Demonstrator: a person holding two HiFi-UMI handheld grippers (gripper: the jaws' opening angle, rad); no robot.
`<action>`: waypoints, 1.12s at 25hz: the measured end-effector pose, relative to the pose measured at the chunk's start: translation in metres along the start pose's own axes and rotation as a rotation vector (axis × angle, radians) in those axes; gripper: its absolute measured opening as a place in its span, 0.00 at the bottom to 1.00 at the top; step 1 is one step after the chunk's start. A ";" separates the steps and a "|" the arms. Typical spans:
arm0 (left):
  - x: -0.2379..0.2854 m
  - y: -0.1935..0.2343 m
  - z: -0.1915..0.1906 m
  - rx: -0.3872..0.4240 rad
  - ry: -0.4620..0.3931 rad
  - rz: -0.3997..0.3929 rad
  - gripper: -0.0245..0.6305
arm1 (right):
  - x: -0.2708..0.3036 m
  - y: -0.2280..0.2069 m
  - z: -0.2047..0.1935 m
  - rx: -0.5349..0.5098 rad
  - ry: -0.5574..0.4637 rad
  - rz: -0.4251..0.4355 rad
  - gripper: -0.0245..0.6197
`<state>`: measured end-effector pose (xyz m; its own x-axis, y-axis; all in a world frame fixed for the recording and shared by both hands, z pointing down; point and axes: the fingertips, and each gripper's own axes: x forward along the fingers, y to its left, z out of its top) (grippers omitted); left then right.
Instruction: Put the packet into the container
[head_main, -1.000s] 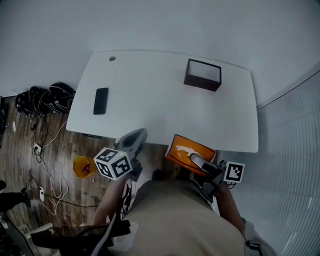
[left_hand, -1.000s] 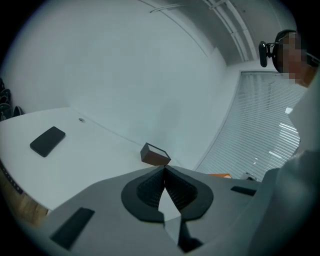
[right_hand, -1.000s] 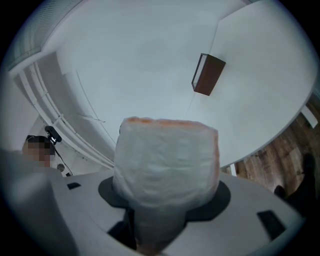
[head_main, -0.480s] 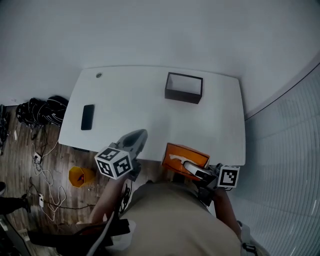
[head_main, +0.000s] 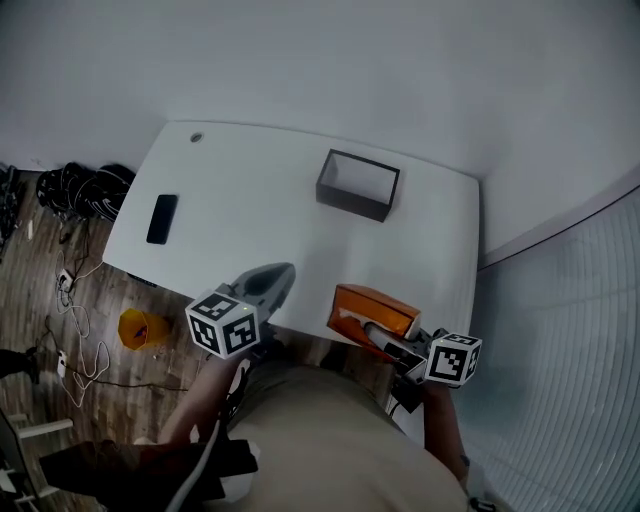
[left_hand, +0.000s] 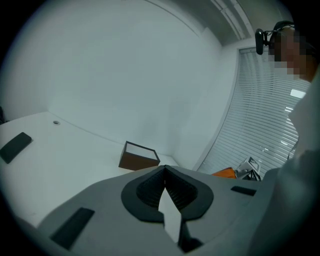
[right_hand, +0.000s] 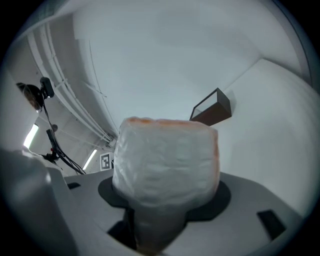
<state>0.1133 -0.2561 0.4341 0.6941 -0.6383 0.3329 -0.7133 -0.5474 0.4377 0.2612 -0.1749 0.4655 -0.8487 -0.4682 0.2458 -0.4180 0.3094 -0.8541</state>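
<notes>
Steep overhead view; both gripper views toward container (left_hand: 137, 161)

The packet (head_main: 372, 310) was a soft orange pack with a white patch on its top face, sealed in crinkled clear wrap. It lay roughly level above the near edge of the surface (head_main: 250, 200), clamped at one end between the jaws of the right tool (head_main: 375, 328). Its pale wrapped end (right_hand: 165, 160) bulged wider than the jaws. The container (head_main: 358, 184) was a dark brown, open-topped rectangular box, standing upright on the far part of the surface, well apart from the packet.
</notes>
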 end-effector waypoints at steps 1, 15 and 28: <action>0.002 0.000 -0.002 0.014 0.020 -0.010 0.05 | 0.001 -0.004 0.002 -0.005 0.011 -0.021 0.46; -0.016 0.104 0.038 -0.013 0.011 -0.100 0.05 | 0.084 0.000 0.085 0.070 -0.141 -0.118 0.46; -0.015 0.154 0.055 -0.021 0.063 -0.153 0.05 | 0.158 -0.040 0.211 -0.033 -0.164 -0.273 0.46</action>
<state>-0.0123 -0.3610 0.4503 0.7995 -0.5129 0.3127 -0.5973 -0.6236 0.5044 0.2120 -0.4353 0.4416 -0.6411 -0.6643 0.3842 -0.6356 0.1791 -0.7509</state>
